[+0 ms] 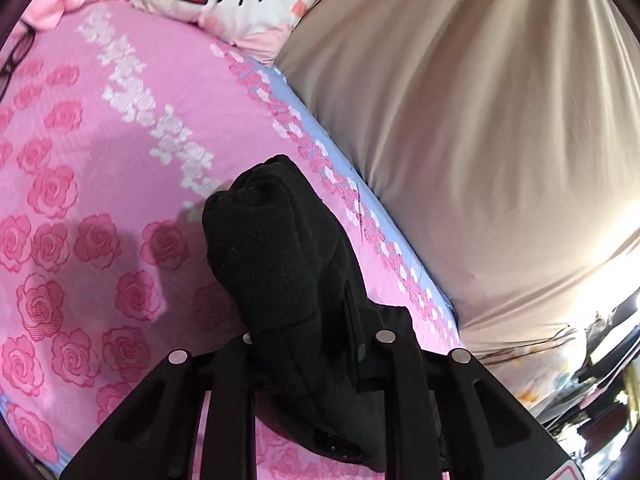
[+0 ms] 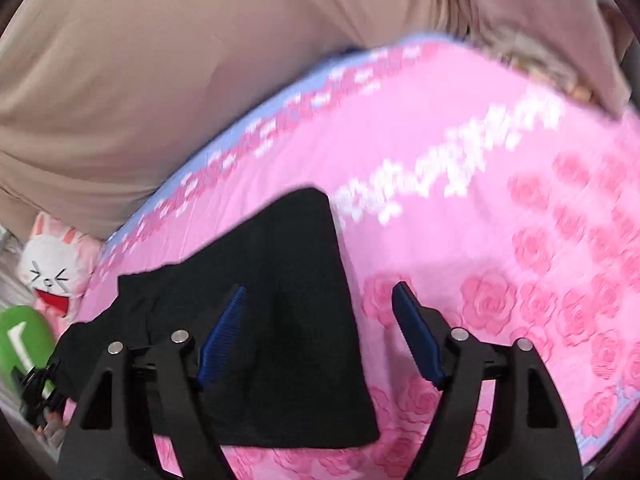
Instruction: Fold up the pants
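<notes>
From your left wrist camera, you are pinching a bunched fold of the black pants (image 1: 276, 240) in your left gripper (image 1: 308, 320), jaws closed on the cloth and lifting it above the pink rose bedsheet (image 1: 80, 200), near the sheet's blue-bordered edge beside the beige curtain (image 1: 460, 120).

From your right wrist camera, your right gripper (image 2: 320, 320) is hovering open and empty over the pants (image 2: 288, 320), which are lying partly flat on the sheet (image 2: 480, 200). The fold is looking underway, not finished; the raised part is waiting to be laid over and smoothed.
</notes>
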Tool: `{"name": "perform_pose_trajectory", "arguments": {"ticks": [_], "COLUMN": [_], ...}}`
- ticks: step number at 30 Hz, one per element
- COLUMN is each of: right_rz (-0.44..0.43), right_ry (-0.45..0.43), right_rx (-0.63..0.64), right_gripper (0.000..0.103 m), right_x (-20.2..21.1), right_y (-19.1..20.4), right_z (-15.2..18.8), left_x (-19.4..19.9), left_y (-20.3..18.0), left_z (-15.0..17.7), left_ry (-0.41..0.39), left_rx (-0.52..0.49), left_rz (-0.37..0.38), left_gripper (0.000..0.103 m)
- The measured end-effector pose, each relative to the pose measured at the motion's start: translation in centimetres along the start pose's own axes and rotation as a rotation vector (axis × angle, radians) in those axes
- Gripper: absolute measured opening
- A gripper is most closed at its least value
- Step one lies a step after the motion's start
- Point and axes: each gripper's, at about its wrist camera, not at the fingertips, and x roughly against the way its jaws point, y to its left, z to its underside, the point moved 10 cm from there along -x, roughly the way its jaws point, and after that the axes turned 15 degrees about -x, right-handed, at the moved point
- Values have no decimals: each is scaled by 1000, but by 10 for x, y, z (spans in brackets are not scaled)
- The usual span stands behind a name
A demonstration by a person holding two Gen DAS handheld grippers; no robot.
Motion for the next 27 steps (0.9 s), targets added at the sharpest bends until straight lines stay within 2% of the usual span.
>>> {"name": "perform_pose_trajectory", "arguments": {"ticks": [1, 2, 3, 4, 5, 6, 10, 13, 15, 16, 18, 19, 21, 23, 25, 26, 27], "right_rz": [-30, -40, -45, -46, -84, -106, -149, 28, -12, -15, -35, -70, -141, -188, -191, -178, -147], "right_ry": [67, 72, 36, 72, 83, 78, 35, 81, 65, 30, -99, -97, -44, 41, 149, 246, 306], "right_rx": [-9, 0, 52, 92, 82, 92, 177, 200, 108, 99, 208, 258, 323, 374, 391, 385, 376], "right_gripper": [73, 75, 54, 31, 22, 19, 19, 33, 37, 37, 36, 36, 35, 34, 31, 29, 28], "right_x": [-12, -15, -12, -16, -12, -6, 29, -3, 4, 14, 44, 48, 41, 15, -26, -57, -83], "right_y": [-3, -3, 1, 7, 14, 19, 37, -3, -10, -5, 33, 55, 90, 120, 132, 133, 128], "right_z": [9, 13, 13, 19, 21, 19, 15, 24, 20, 16, 8, 14, 31, 54, 76, 96, 111], "left_x": [0, -1, -2, -3, -2, 1, 13, 8, 7, 6, 7, 7, 9, 12, 19, 22, 24], "left_y": [-2, -2, -1, -2, -3, -3, -10, -6, 1, 2, 2, 0, -8, -21, -44, -57, -75], "left_z": [-1, 0, 1, 1, 1, 0, -3, -2, 2, 2, 3, 3, 0, -6, -13, -17, -20], "left_ry": [0, 1, 2, 1, -2, -6, -18, -9, -4, -1, 2, 0, -11, -32, -56, -65, -65], "left_rx": [1, 5, 11, 15, 20, 25, -6, 1, 19, 20, 14, 7, -13, -45, -113, -145, -190], "left_rz": [-13, -23, -37, -42, -42, -43, -57, -70, -79, -80, -78, -74, -63, -41, -24, -6, 17], "left_gripper": [17, 17, 17, 17, 16, 15, 12, 12, 12, 12, 12, 12, 11, 11, 9, 4, 4]}}
